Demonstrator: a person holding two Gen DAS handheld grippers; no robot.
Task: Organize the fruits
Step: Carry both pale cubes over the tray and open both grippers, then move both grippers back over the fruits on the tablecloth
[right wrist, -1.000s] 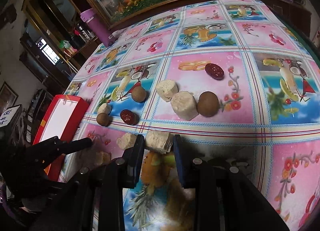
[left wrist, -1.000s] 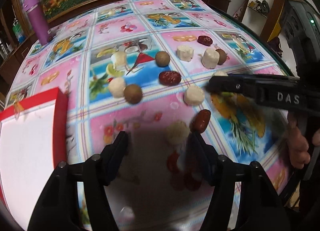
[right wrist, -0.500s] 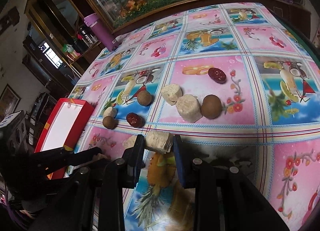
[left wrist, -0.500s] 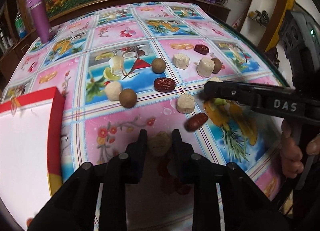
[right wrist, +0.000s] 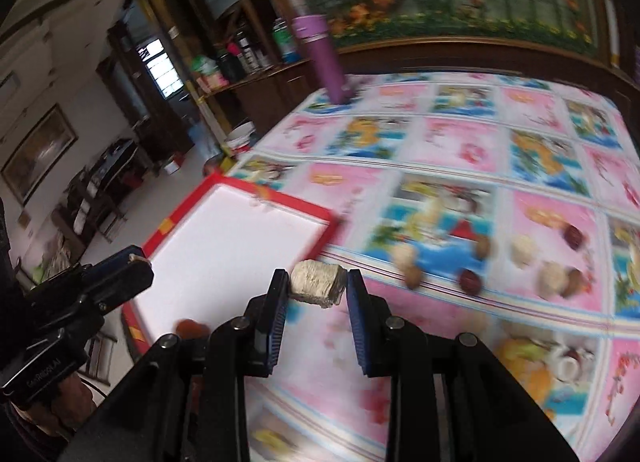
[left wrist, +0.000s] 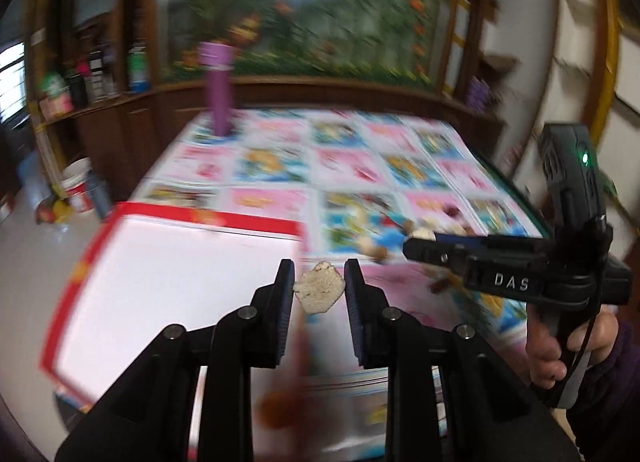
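Both grippers are loaded: the left gripper is pinched onto a pale crumbly chunk, held up right at the near corner of the red-rimmed white tray. The right gripper is clamped on a beige blocky piece, just past the tray's edge. Rest of the fruit is scattered on the worktop, pretty blurry

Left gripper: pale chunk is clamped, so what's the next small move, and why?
Probably carry it a little further left over the red-rimmed tray and open. The left gripper holds the pale chunk lifted, right at the tray's edge, not yet over its white floor.
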